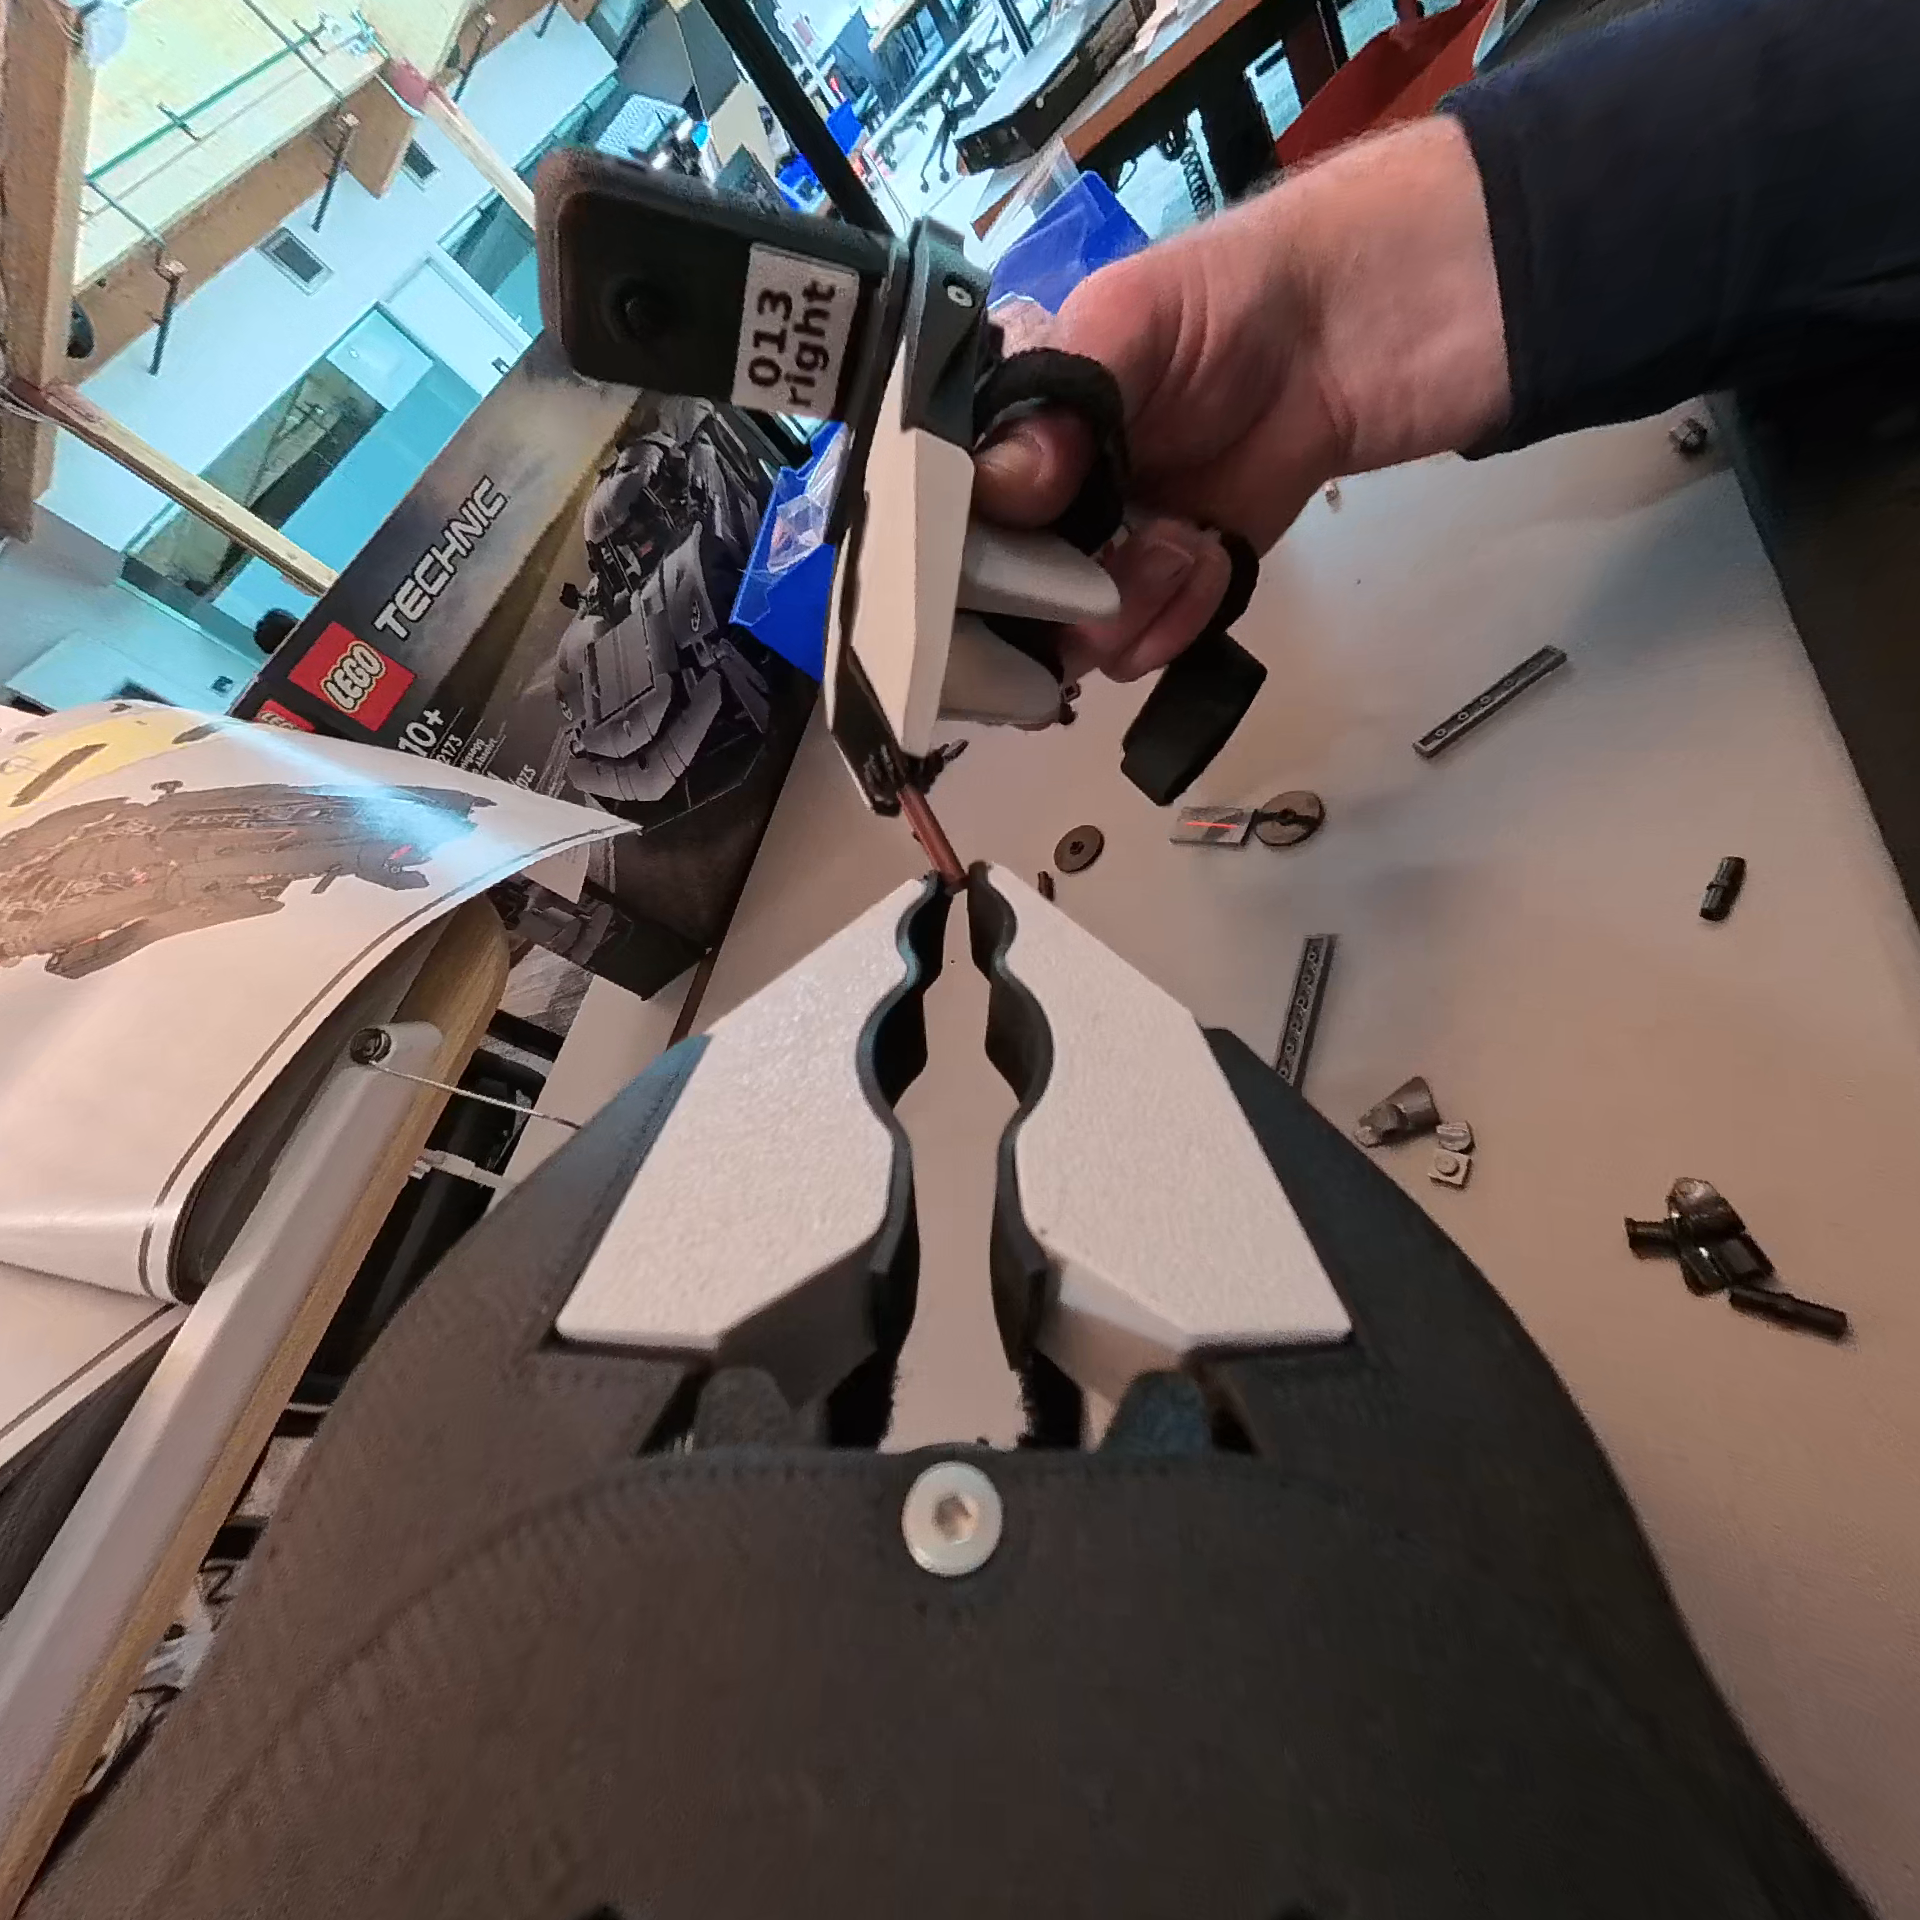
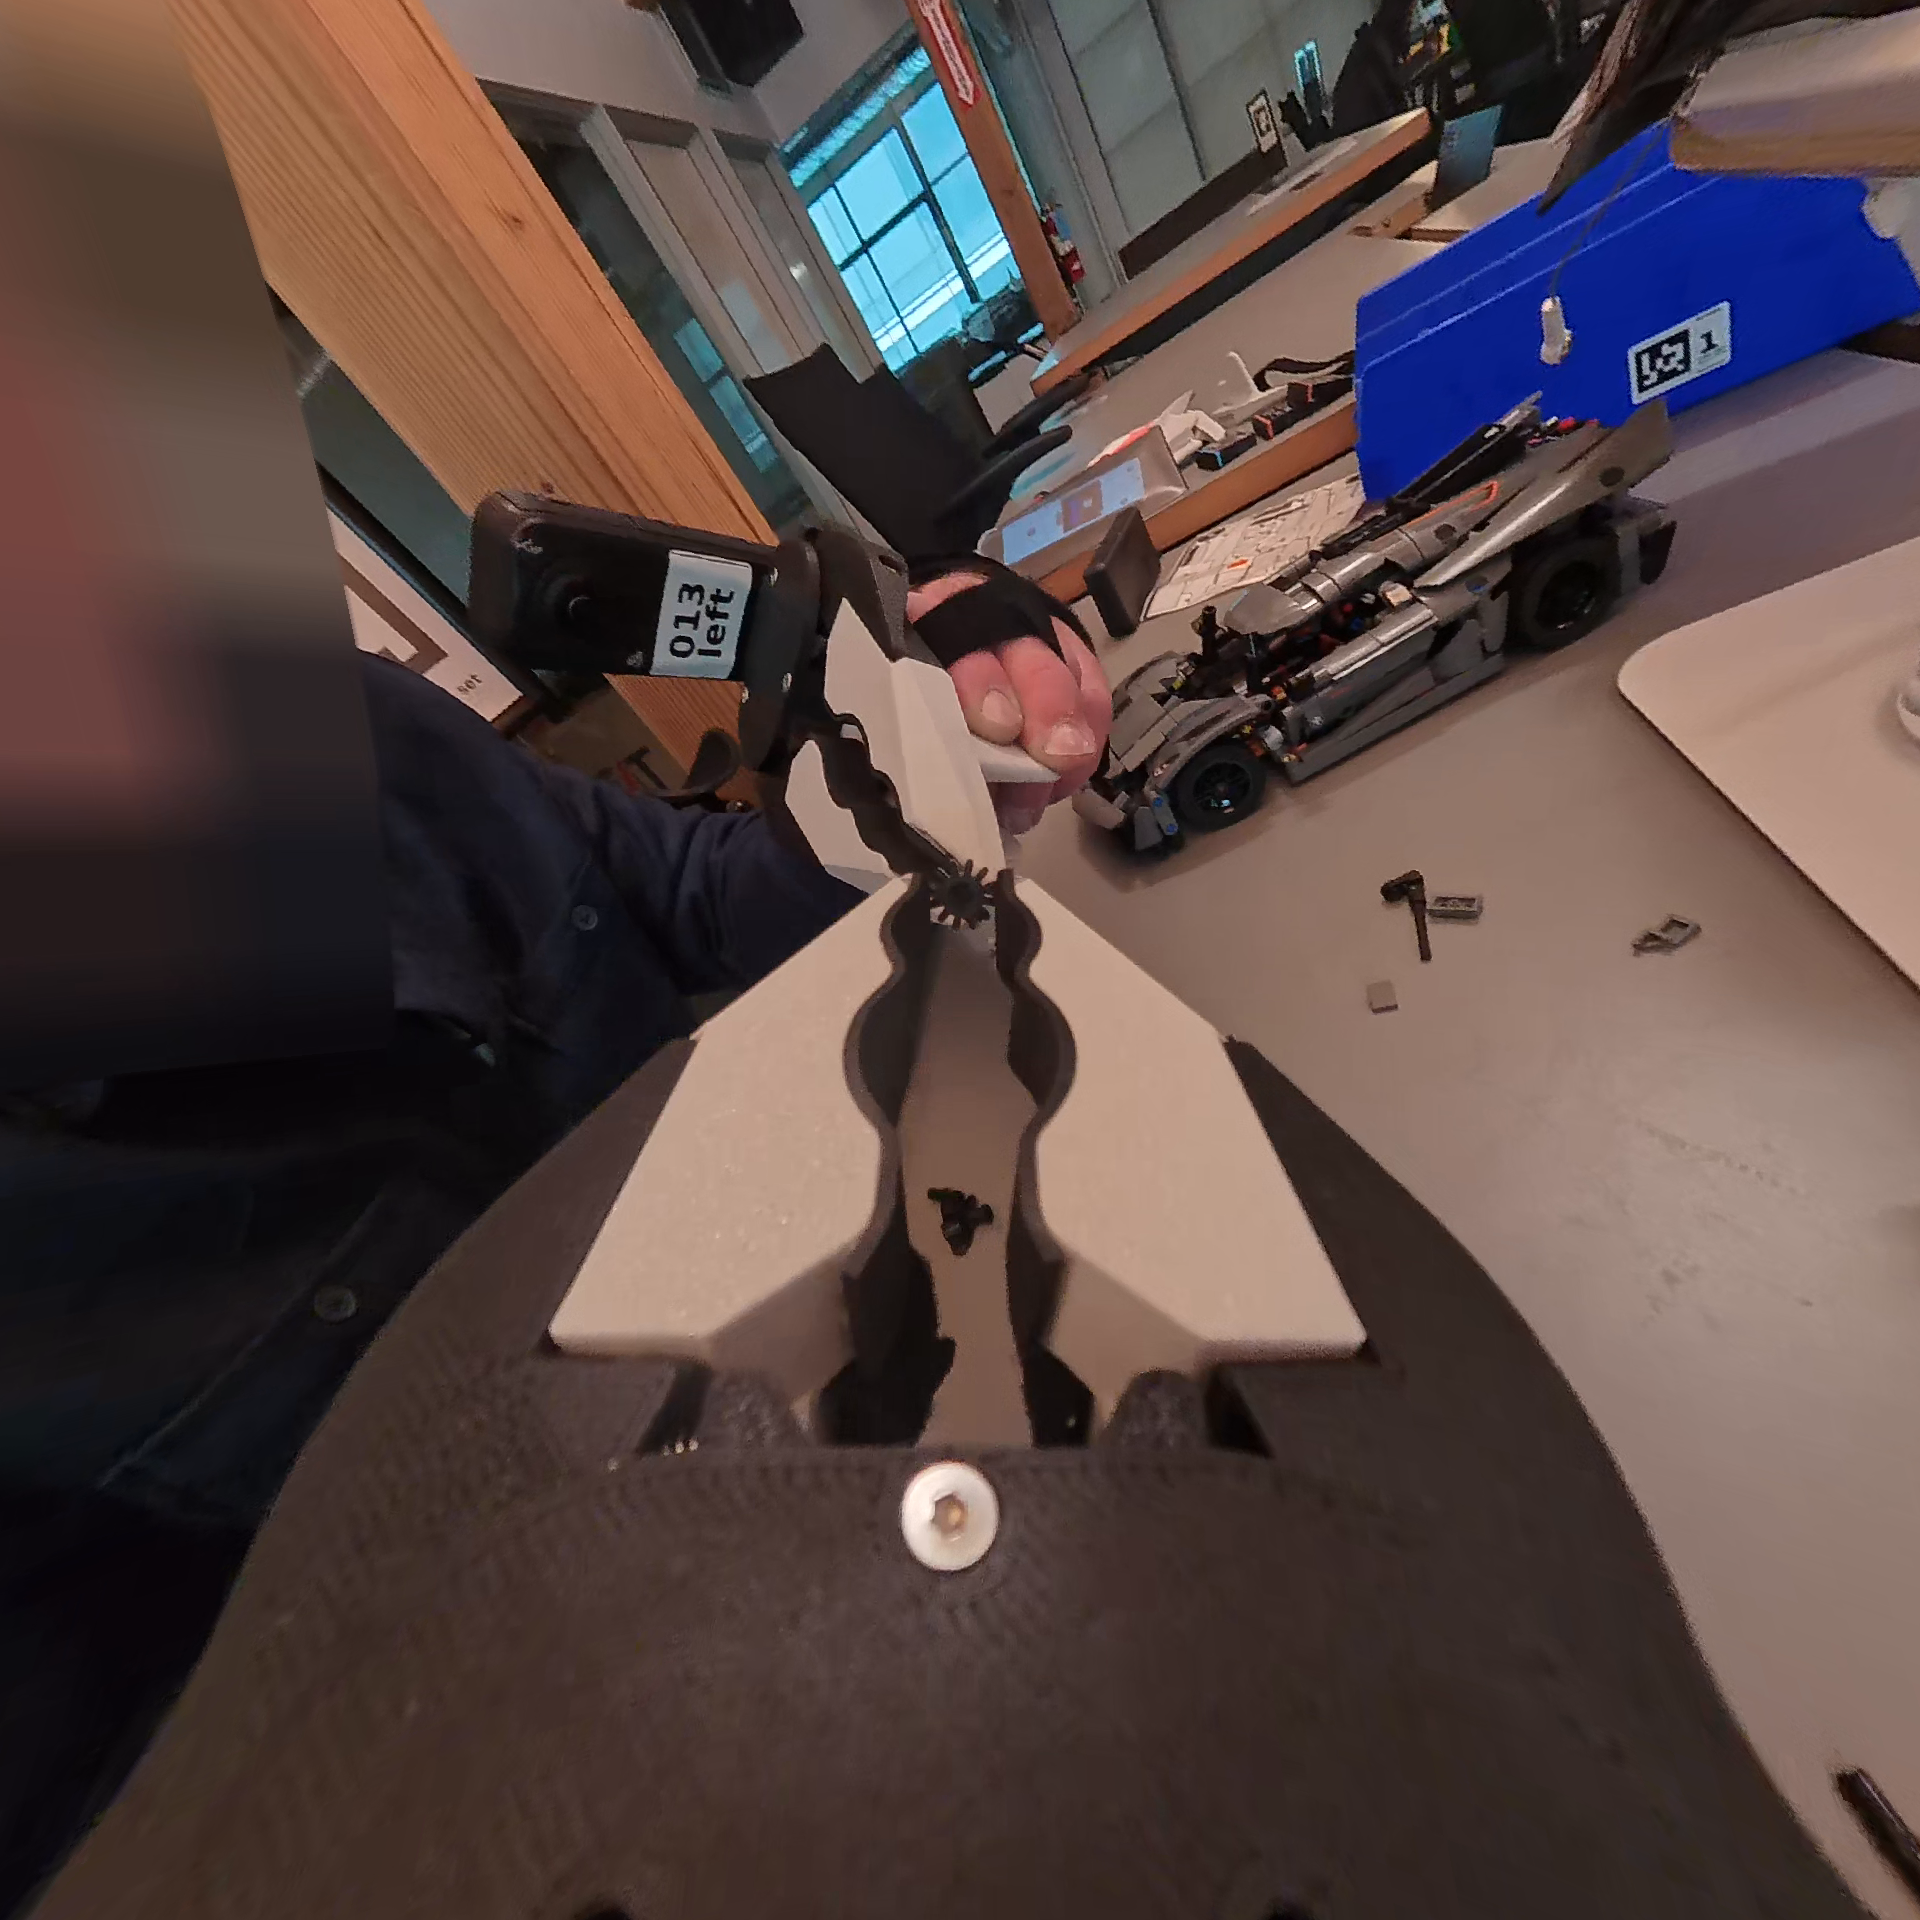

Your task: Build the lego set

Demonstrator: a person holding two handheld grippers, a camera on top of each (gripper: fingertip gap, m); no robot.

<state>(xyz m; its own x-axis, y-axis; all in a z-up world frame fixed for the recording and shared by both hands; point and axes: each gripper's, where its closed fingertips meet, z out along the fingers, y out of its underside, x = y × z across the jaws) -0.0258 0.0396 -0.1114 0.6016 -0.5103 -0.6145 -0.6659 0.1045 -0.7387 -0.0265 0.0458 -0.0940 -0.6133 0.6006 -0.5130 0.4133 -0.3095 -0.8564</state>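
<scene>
In the left wrist view, the left claw (image 1: 951, 894) has its white fingers drawn nearly together at the tips, pinching one end of a thin reddish-brown rod-shaped axle (image 1: 933, 837). The axle runs up and away to the right claw (image 1: 902, 774), which grips a small black piece on its far end; a hand (image 1: 1262, 384) in a dark sleeve holds that claw. Below them lies the pale grey desk (image 1: 1507, 997), scattered with loose dark grey and black building pieces, among them a flat grey beam (image 1: 1491, 701) and a round dark disc (image 1: 1078, 847). At the left, an open instruction booklet (image 1: 239, 894) rests on a stand, and the dark printed set box (image 1: 582, 644) stands behind it.

In the right wrist view, the right claw (image 2: 961, 899) is closed on a small black toothed gear (image 2: 958, 896) at its tips. The left claw meets it from above and to the left, tip to tip. Farther back on the desk (image 2: 1455, 1091) sits a partly built grey brick race car (image 2: 1382, 634), in front of a blue plastic bin (image 2: 1621, 312).
</scene>
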